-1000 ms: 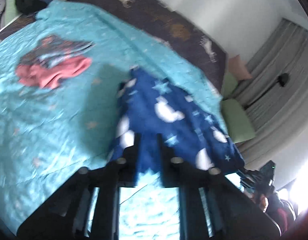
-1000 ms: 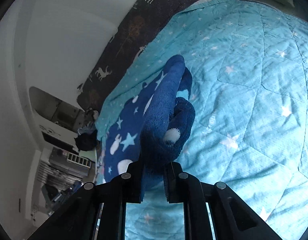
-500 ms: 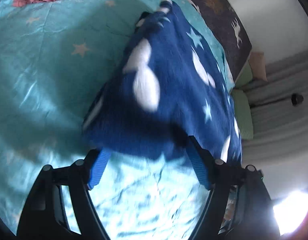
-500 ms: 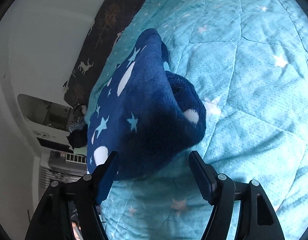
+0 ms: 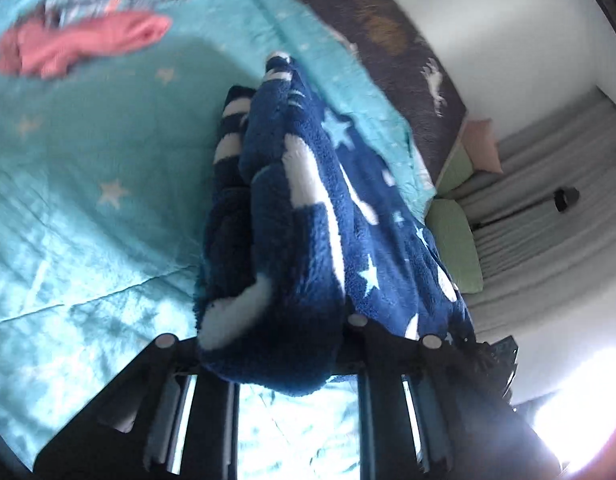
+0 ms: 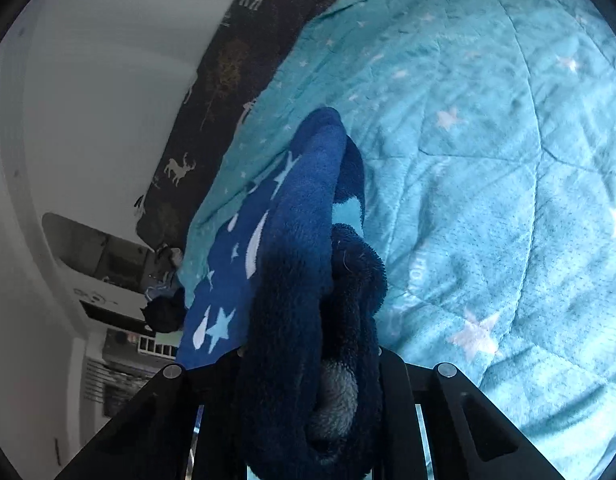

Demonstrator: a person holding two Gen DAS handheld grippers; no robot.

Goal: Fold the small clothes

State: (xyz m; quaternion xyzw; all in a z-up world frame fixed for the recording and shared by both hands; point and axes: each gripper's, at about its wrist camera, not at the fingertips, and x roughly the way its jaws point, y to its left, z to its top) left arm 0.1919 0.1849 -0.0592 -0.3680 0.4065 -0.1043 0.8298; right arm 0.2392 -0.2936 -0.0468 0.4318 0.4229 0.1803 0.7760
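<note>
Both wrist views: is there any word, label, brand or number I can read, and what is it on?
None can be read.
White appliance beside the bed: small dark marks, too blurred to read.
Blue fleece garment and teal quilt: only star and moon patterns, no text.

A fleece garment (image 5: 308,216) hangs bunched between the two grippers, above the quilt (image 5: 88,184) that covers the bed. The left gripper (image 5: 268,344) clamps one bundled end of it, and the right gripper (image 6: 312,364) clamps the other, with folds spilling over both. Behind the garment, far off on the quilt, lies a small heap of clothes (image 5: 84,40). A blanket (image 6: 212,92) runs along the quilt's far edge, against the wall (image 6: 108,80). Two pillows (image 5: 460,240) sit at the bed's end, with curtains (image 5: 548,184) behind them. A cabinet (image 6: 108,264) stands beyond the blanket's far end.
</note>
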